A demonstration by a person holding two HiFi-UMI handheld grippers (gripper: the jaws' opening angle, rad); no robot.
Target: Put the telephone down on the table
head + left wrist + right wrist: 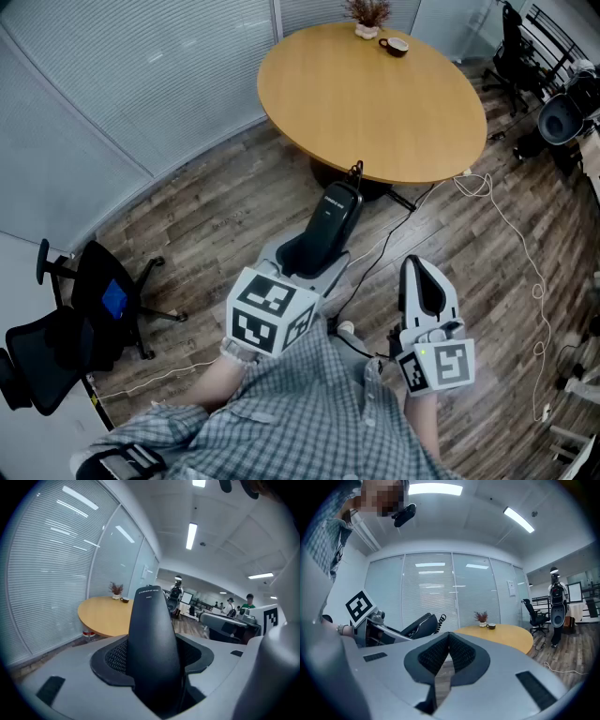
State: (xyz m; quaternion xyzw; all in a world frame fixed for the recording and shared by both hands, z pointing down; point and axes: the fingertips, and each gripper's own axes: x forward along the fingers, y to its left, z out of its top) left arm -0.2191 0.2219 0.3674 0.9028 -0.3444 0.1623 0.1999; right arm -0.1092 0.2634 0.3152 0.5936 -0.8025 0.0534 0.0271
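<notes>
Short of the round tan wooden table (375, 103), the left gripper (314, 255) clamps the black corded telephone (336, 217); the right gripper (424, 281) is closed, empty. Best: carry over the tabletop, lower flat, then release.

We see cool, even indoor light in all three views. Long white ceiling strip lights (191, 535) glare at the upper centre of the left gripper view, and a wider strip light (433, 488) burns out along the top of the right gripper view. Both gripper views bend straight lines and darken to black at the corners. The black plastic telephone handset (152, 648), close to the lens, looks soft. The round yellow wooden table (375, 103) throws a soft shadow beneath its lower edge.
</notes>
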